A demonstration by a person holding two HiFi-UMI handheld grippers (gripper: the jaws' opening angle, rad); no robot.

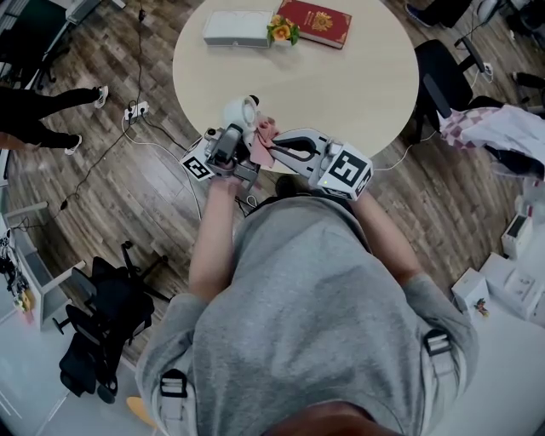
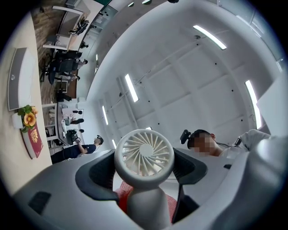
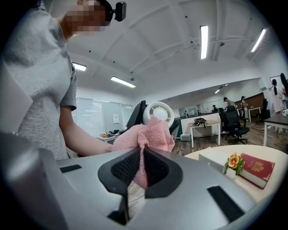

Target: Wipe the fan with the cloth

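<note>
Fan (image 2: 144, 155), small and white, is clamped by its neck between the jaws of the left hand-held gripper (image 2: 143, 174), held over the near edge of the round worktop (image 1: 341, 85). The pink cloth (image 3: 146, 137) bunches right beside it, seemingly touching, with a fold pinched tight in the right hand-held gripper (image 3: 140, 168). A white box (image 1: 237, 28), an orange flower (image 1: 282, 31) and a red book (image 1: 315, 23) lie at the far edge.

You work under bright, even white light from ceiling strip lights (image 3: 204, 41); shadows stay soft. Both gripper views curve heavily toward dark, rounded corners. The head view looks sharp.
</note>
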